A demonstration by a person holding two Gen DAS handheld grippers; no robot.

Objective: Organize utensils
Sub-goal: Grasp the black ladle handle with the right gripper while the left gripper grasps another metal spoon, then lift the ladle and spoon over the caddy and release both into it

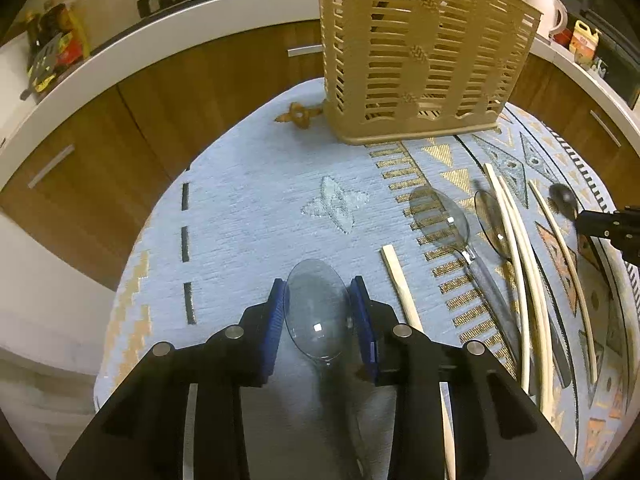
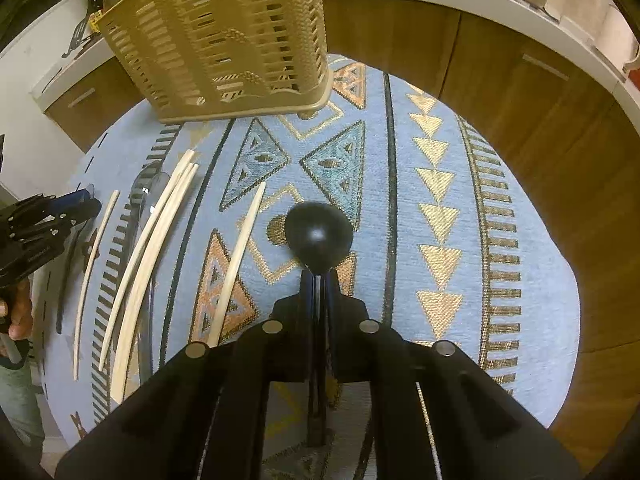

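A clear plastic spoon (image 1: pixel 318 312), glossy and oval-bowled, lies low in the centre of the left wrist view between the ribbed blue pads (image 1: pixel 276 320) of the left gripper (image 1: pixel 319 300); the pads sit just at the bowl's edges, and whether they press it I cannot tell. In the right wrist view the right gripper (image 2: pixel 318 276) is pressed together on the handle of a matte black spoon (image 2: pixel 319 234), its round bowl pointing up the frame. A tan slatted plastic utensil basket (image 1: pixel 420 52) stands upright at the top of the left view; to its lower right lie two more clear spoons (image 1: pixel 440 216) and several pale, slender chopsticks (image 1: pixel 520 248), one (image 1: pixel 400 292) just right of the left gripper. Everything rests on a woven light-blue cloth (image 1: pixel 248 208) with gold and black triangles over a round table; brown cabinet doors (image 1: pixel 100 152) under a white counter (image 1: pixel 160 32) curve around behind; a person's hand (image 2: pixel 18 316) shows at the left edge of the right view.
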